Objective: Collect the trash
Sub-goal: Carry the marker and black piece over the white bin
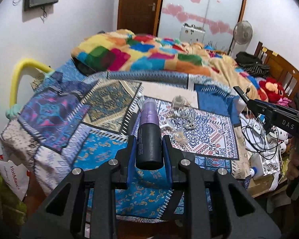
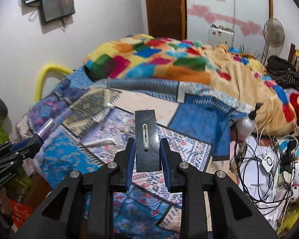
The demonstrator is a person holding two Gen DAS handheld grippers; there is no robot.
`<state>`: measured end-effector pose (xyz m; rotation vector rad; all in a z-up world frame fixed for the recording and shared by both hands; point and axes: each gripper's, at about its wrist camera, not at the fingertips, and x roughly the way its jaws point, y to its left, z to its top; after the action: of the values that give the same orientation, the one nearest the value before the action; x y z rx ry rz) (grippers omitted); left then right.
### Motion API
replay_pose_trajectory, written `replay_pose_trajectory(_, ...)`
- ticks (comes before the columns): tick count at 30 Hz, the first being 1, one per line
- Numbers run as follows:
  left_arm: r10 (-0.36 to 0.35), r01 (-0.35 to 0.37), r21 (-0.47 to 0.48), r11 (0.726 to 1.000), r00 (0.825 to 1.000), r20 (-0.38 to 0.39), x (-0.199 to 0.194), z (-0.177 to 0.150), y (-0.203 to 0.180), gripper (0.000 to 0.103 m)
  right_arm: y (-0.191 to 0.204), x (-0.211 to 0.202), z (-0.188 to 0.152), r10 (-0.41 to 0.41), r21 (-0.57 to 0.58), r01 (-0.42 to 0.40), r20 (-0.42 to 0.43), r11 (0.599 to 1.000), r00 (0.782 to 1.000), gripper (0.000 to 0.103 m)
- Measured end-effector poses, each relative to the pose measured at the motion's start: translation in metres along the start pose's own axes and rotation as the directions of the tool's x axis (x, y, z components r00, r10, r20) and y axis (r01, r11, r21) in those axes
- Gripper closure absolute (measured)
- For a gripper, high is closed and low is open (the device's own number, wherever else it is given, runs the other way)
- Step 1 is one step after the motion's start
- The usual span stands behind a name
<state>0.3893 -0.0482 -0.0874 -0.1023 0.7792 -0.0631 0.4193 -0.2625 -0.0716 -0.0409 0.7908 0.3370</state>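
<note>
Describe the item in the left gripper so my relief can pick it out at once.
Find the patchwork bedspread. Above it, the left gripper has its jaws shut on a spray bottle, lying lengthwise. Black body, purple translucent cap; the right gripper's item is a flat black card.

bed: patchwork bedspread [image 1: 101, 139] in blues, covers most of the view
blanket [image 1: 149, 55]: colourful squares, heaped at the far end
fan [image 1: 242, 32]: standing by the wardrobe [image 1: 201, 6]
door [image 1: 138, 4]: brown wood, next to the wardrobe
wall: dark screen [image 2: 57, 8] hanging up high
right side: tangle of cables [image 2: 259, 163], red plush toy [image 1: 273, 88]
</note>
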Motion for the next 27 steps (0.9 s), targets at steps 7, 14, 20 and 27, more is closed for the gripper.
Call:
replay_pose_trajectory(7, 0.038, -0.037, -0.003, 0.999, 0.996, 0.078, -0.063, -0.007, 0.02, 0.078, 0.041, -0.048, 0.003, 0.04, -0.041, -0.037, 0.069, 0.998, 0.997, 0.08)
replay_pose_trajectory(14, 0.078, -0.075, -0.03, 0.997, 0.989, 0.127, -0.121, -0.028, 0.052, 0.078, 0.092, -0.084, -0.001, 0.101, -0.089, -0.092, 0.11, 0.992, 0.989, 0.08)
replay_pose_trajectory(20, 0.132, -0.124, -0.064, 0.99, 0.981, 0.139, -0.162, -0.053, 0.085, 0.078, 0.136, -0.101, -0.012, 0.172, -0.133, -0.156, 0.119, 0.979, 0.978, 0.08)
replay_pose_trajectory(27, 0.207, -0.193, -0.112, 0.975, 0.97, 0.128, -0.2, -0.087, 0.127, 0.078, 0.198, -0.104, -0.03, 0.263, -0.199, -0.242, 0.087, 0.95, 0.961, 0.08)
